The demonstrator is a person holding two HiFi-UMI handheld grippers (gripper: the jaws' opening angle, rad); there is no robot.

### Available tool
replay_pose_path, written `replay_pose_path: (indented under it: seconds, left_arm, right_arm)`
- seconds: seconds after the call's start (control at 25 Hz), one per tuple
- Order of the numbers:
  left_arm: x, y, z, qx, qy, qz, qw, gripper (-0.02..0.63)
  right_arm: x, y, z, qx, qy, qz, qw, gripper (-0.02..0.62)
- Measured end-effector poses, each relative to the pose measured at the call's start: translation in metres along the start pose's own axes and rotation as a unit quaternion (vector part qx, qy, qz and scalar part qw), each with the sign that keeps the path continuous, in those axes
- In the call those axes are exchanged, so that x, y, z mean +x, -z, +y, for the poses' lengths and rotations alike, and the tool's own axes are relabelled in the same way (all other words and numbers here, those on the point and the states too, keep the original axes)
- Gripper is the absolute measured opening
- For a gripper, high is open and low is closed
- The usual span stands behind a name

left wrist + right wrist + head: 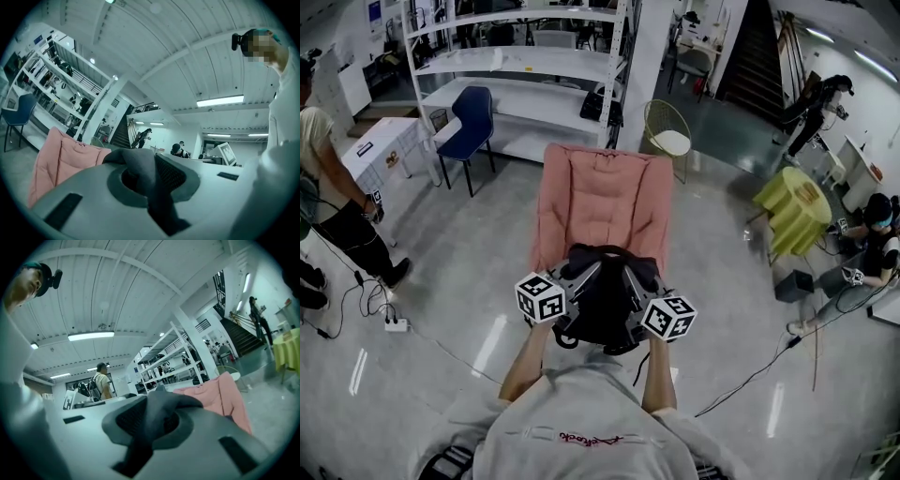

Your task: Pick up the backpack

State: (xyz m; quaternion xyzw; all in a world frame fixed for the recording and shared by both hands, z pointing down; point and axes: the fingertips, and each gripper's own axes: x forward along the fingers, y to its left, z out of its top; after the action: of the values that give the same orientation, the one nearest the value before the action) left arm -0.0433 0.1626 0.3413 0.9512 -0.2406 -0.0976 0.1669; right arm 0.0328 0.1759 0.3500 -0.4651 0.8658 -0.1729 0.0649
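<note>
My left claw (146,185) is pinched down on a fold of dark, mesh-backed shoulder strap (140,161). My right claw (152,425) nips the other strap the same way. The black backpack (607,298) hangs between them at the front edge of the pink padded chair (605,202); whether it has cleared the seat I cannot tell. I judge it soft and saggy, moderate in weight, with nothing fragile showing. The padded straps look like the right hold: grippy but squashy, so I'd clamp firmly and lift both sides evenly.
</note>
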Motion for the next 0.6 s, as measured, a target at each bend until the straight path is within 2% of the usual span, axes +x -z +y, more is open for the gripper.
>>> replay_pose_path:
  seconds: [0.36, 0.6]
  left_arm:
    - [-0.006, 0.0019, 0.0028, -0.014, -0.007, -0.007, 0.9999, 0.052]
    - [0.002, 0.0037, 0.003, -0.006, 0.001, 0.002, 1.0, 0.052]
  right_arm:
    - [0.0003, 0.0048, 0.0035, 0.001, -0.003, 0.012, 1.0, 0.052]
    - [-0.0004, 0.0032, -0.004, 0.009, 0.0, -0.001, 1.0, 0.052]
